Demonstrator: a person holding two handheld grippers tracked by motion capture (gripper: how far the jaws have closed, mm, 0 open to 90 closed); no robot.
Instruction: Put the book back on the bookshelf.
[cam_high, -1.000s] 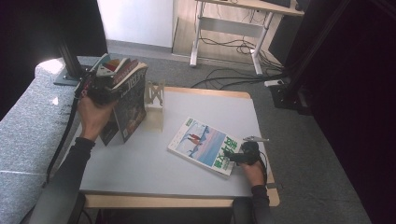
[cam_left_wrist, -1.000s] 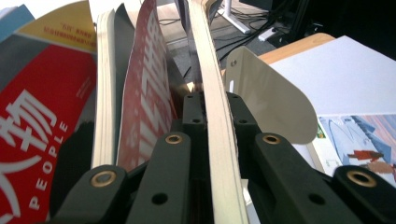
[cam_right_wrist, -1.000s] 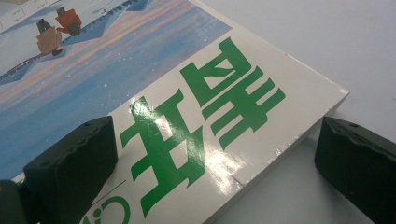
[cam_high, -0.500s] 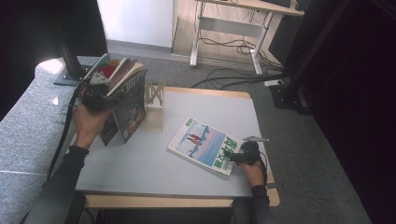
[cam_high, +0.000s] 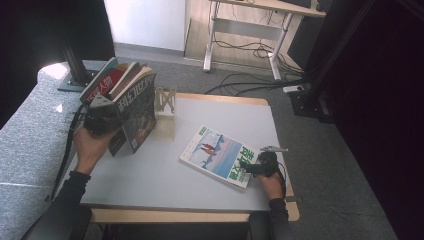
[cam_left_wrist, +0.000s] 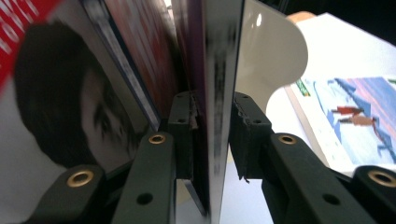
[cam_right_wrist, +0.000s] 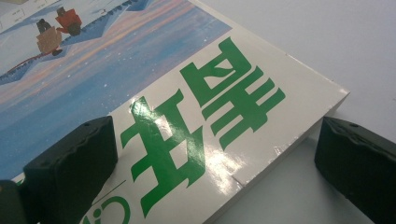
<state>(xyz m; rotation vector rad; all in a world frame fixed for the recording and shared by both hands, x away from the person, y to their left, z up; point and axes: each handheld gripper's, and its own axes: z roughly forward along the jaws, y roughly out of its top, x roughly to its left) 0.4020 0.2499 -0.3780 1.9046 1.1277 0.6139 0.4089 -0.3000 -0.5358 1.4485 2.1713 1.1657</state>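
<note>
Several books (cam_high: 131, 102) stand leaning at the table's left, beside a white bookend (cam_high: 165, 102). My left gripper (cam_high: 107, 117) is at their near side. In the left gripper view its jaws (cam_left_wrist: 212, 100) clasp the edge of a dark-covered book (cam_left_wrist: 217, 70), with a pad on each side; the jaws have just been opening a little. The bookend (cam_left_wrist: 268, 51) stands right behind. A blue-and-white magazine with green lettering (cam_high: 215, 152) lies flat. My right gripper (cam_high: 255, 168) stands open at its near right corner (cam_right_wrist: 219, 130), one pad over the cover and one beyond the edge.
The grey table (cam_high: 150, 185) has a wooden rim. A grey upholstered surface (cam_high: 30, 145) runs along the left, with a black post (cam_high: 75, 70) on it. A desk frame with cables (cam_high: 240, 45) stands on the floor behind.
My left hand and the books have come down and slightly left, toward the tabletop by the bookend. The right gripper and the magazine have stayed put.
</note>
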